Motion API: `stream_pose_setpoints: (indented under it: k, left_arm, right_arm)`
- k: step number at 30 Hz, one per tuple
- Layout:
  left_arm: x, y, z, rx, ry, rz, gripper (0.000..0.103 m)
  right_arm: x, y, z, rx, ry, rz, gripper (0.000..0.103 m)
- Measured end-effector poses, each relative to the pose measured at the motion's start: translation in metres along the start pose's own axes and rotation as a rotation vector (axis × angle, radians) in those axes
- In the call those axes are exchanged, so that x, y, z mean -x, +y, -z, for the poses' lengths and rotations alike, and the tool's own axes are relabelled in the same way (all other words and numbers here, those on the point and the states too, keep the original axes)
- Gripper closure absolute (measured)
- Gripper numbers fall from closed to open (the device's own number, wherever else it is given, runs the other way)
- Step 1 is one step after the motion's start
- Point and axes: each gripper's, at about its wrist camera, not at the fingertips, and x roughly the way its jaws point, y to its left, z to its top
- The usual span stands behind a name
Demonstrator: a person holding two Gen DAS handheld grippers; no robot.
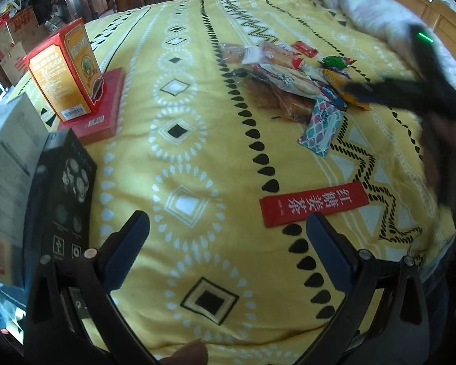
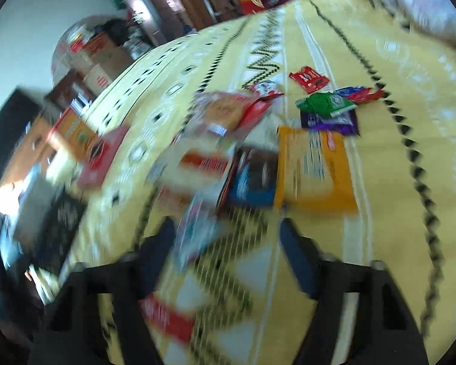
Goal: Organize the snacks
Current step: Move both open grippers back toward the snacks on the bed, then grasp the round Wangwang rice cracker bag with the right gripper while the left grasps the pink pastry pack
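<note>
While the left gripper (image 1: 228, 237) hangs over the yellow patterned bedspread (image 1: 197, 158) with jaws spread and holding nothing, a red sachet (image 1: 314, 204) lies flat just past its right finger. Snack pile (image 1: 288, 82) sits farther up the bed; an orange box (image 1: 65, 70) stands on a red box (image 1: 101, 106) at left. Right gripper (image 2: 228, 237), badly blurred, is also spread wide, nothing held, with an orange packet (image 2: 314, 167) ahead.

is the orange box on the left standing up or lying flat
Standing upright: the orange box stands on its short end atop the flat red box, its barcode at the bottom edge.
</note>
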Motion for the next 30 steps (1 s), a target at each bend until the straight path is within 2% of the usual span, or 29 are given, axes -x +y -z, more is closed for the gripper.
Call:
stream_pose_setpoints:
  k: [4,7,8,10,12,15,17,19,21,23,25,30]
  left_arm:
    - [-0.002,0.003,0.006,-0.005,0.011,-0.004,0.0]
    - [-0.004,0.01,0.011,0.005,0.025,-0.013,0.0]
    - [-0.003,0.013,0.012,0.008,0.025,-0.017,0.0]
    - [-0.002,0.017,0.015,0.012,0.023,-0.021,0.0]
    - [-0.001,0.021,0.016,0.02,0.021,-0.021,0.0]
    - [0.006,0.025,0.02,0.033,0.012,-0.016,0.0]
    - [0.013,0.027,0.024,0.036,0.004,-0.011,0.0]
    - [0.019,0.028,0.029,0.039,-0.001,-0.003,0.0]
    - [0.022,0.029,0.034,0.047,0.0,-0.001,0.0]
    - [0.024,0.031,0.038,0.064,-0.006,-0.013,0.0]
    - [0.026,0.035,0.04,0.09,-0.016,-0.024,0.0]
    - [0.047,0.045,0.039,0.134,-0.098,-0.077,0.0]
  right_arm:
    - [-0.05,-0.009,-0.051,-0.027,0.022,-0.03,0.043]
    - [-0.084,0.003,-0.068,0.02,0.031,0.0,0.042]
    - [-0.092,0.007,-0.067,0.038,0.034,-0.001,0.036]
    - [-0.104,0.021,-0.063,0.078,0.056,-0.006,0.035]
    - [-0.112,0.034,-0.05,0.072,0.138,-0.109,0.035]
    - [-0.102,0.073,-0.012,0.217,0.209,-0.092,0.032]
    - [-0.084,0.088,0.015,0.247,0.273,-0.194,0.036]
    - [-0.055,0.094,0.035,0.285,0.247,-0.158,0.035]
    - [-0.027,0.088,0.043,0.239,0.189,-0.14,0.033]
    - [0.001,0.084,0.052,0.189,0.109,-0.049,0.026]
    - [0.019,0.087,0.065,0.125,0.058,0.0,0.026]
    - [0.009,0.131,0.091,0.064,0.037,-0.014,0.024]
